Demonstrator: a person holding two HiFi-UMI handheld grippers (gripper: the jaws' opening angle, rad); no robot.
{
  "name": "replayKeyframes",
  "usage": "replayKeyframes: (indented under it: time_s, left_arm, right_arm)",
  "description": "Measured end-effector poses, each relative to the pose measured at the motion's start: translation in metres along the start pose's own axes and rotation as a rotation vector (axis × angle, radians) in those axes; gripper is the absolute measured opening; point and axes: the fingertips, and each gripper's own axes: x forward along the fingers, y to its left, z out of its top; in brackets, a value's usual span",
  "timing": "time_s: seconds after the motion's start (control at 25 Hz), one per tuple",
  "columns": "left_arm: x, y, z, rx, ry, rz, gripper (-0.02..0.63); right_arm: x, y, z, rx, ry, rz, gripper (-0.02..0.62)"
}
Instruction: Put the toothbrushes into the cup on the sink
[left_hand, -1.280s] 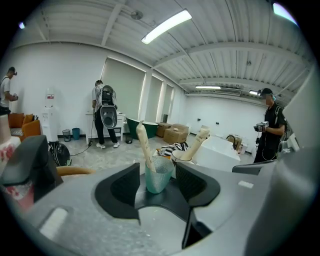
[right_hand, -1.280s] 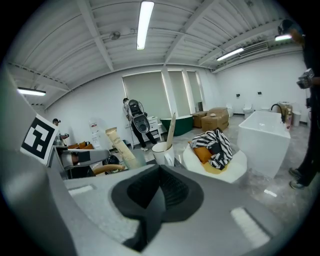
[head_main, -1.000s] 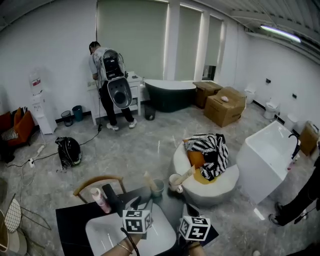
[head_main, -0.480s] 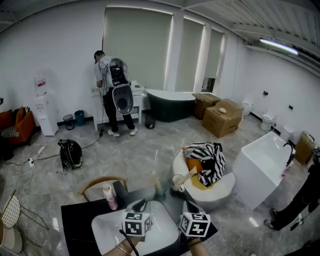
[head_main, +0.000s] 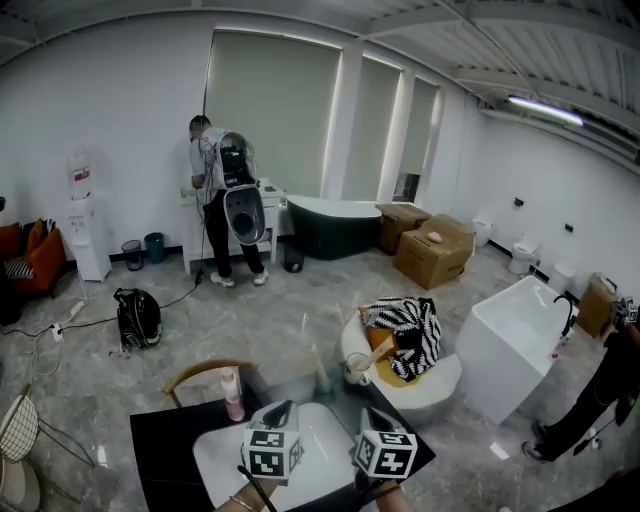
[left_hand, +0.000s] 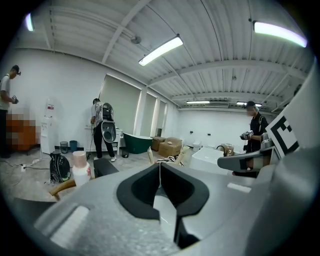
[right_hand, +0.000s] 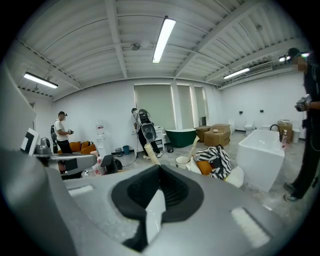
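Two cups stand at the far edge of the black counter in the head view. A greenish cup (head_main: 322, 381) holds a pale toothbrush (head_main: 316, 360), and a white cup (head_main: 356, 369) holds another toothbrush (head_main: 378, 349). Both grippers hover low over the white sink basin (head_main: 215, 455), short of the cups. My left gripper (head_main: 279, 411) is closing, and its pads meet with nothing between them (left_hand: 160, 166). My right gripper (head_main: 374, 419) is shut and empty (right_hand: 160, 168). The right gripper view shows the white cup (right_hand: 183, 161) ahead of the jaws.
A pink bottle (head_main: 233, 396) stands on the counter left of the cups. Beyond the counter sit a round white tub (head_main: 405, 385) with striped cloth and a white freestanding basin (head_main: 515, 345). A person (head_main: 228, 200) works at the far wall, and another stands at the right edge.
The counter, the cups and both grippers have slid lower in the head view as the camera tipped upward. The left gripper's jaws look narrower than before.
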Motion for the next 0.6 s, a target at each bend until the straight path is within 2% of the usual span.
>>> replayKeyframes:
  time_s: [0.48, 0.6]
  left_arm:
    - [-0.021, 0.003, -0.011, 0.008, 0.012, -0.043, 0.009]
    - [-0.023, 0.002, -0.013, 0.006, 0.015, -0.054, 0.009]
  right_arm:
    - [-0.03, 0.008, -0.015, 0.072, -0.018, -0.07, 0.003]
    - [-0.034, 0.008, -0.015, 0.056, -0.011, -0.09, 0.003]
